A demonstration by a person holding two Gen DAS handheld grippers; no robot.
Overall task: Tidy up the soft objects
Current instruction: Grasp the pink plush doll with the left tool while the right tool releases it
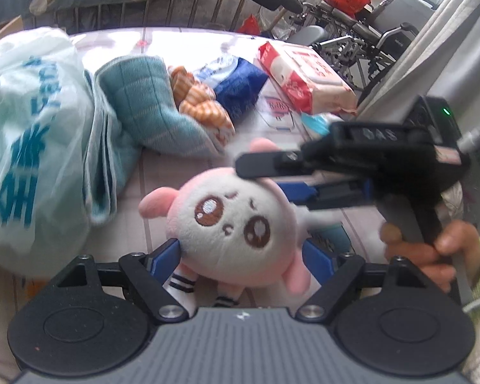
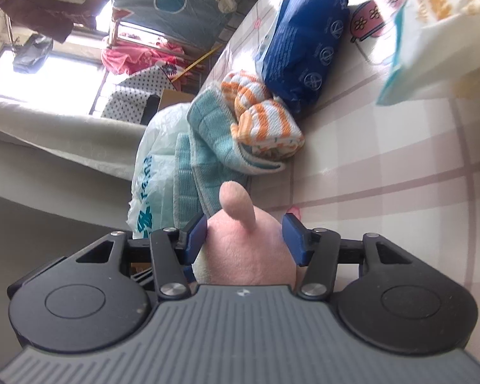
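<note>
A pink and white plush toy (image 1: 236, 224) with brown embroidered eyes sits between the blue pads of my left gripper (image 1: 243, 256), which is closed against its sides. My right gripper (image 1: 299, 188) comes in from the right, turned sideways, with one finger over the top of the toy's head. In the right wrist view the toy's pink head (image 2: 249, 249) and ear fill the gap between the pads of that gripper (image 2: 244, 236), which press its sides. A teal towel (image 1: 137, 108) and orange striped socks (image 1: 201, 102) lie behind on the bed.
A white plastic bag (image 1: 25, 147) with blue print lies at the left. A blue pack (image 1: 240, 86) and a red and white tissue pack (image 1: 304, 73) lie at the back of the checked bedsheet (image 1: 163, 185). A wheelchair (image 1: 352, 32) stands beyond the bed.
</note>
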